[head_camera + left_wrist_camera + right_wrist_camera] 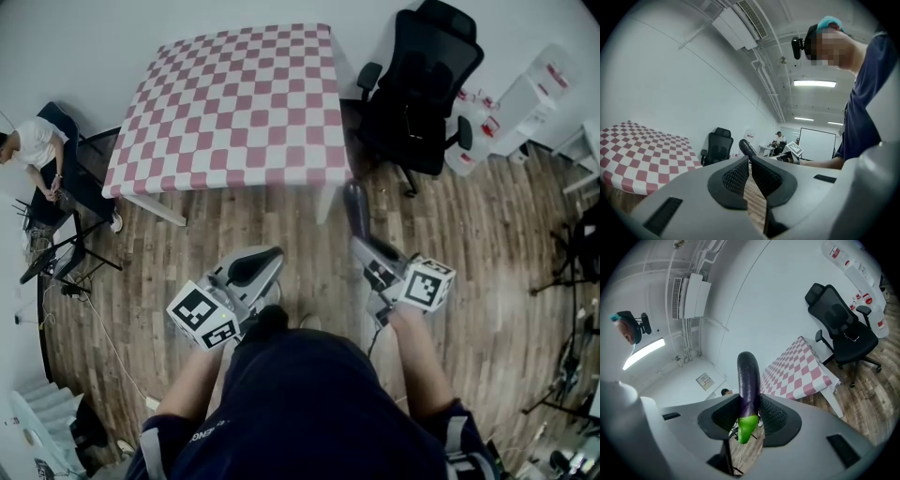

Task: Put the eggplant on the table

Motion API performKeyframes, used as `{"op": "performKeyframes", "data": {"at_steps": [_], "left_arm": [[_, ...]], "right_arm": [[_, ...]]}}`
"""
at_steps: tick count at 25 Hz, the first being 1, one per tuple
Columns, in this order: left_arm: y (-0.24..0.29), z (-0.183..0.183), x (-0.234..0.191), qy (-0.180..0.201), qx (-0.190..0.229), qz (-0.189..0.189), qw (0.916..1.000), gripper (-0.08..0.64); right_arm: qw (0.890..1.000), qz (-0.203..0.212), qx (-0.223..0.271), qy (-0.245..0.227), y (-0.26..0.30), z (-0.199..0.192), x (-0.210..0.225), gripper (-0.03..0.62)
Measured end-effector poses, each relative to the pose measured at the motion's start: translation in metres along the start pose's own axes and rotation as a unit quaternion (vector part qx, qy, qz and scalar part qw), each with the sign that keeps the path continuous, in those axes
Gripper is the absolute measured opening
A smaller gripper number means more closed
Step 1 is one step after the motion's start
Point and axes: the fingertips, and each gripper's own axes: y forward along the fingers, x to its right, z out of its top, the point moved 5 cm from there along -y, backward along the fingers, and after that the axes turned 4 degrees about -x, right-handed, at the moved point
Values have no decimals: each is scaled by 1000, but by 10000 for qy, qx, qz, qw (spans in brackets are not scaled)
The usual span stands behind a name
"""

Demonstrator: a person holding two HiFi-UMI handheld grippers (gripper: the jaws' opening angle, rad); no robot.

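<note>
Both grippers are held roughly level in front of the person, short of the table [225, 103] with its red-and-white checked cloth, and only one carries anything. The right gripper [751, 405] pinches the eggplant [749, 378] just above its green stem end, so the long purple body juts out past the jaws toward the table while the stem tip hangs behind them. The left gripper [749, 163] has its jaws pressed together on nothing. The step in hand looks like the carry to the table, with wooden floor [281, 225] between the person and the near edge. To do it well, the person would bring the right gripper over the near-right part of the cloth, clear of the black office chair [422, 84] beside that corner, and lower it until the eggplant's free end and side rest on the cloth before spreading the jaws. Because the grip sits near one end, the heavier free end may sag or swing, and a slow, level approach should limit that. Releasing well inside the edge guards against a roll off the table, and the left gripper can wait out of the way
</note>
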Motion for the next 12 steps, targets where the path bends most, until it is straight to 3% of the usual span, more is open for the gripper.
{"op": "performKeyframes", "data": {"at_steps": [6, 12], "left_arm": [[10, 1, -45, -47, 46, -108, 9999, 40], [60, -3, -145, -182, 56, -359, 9992, 40]], "right_arm": [[9999, -74, 34, 118, 35, 13, 16, 140], [9991, -151, 136, 367, 108, 53, 75, 140]]}}
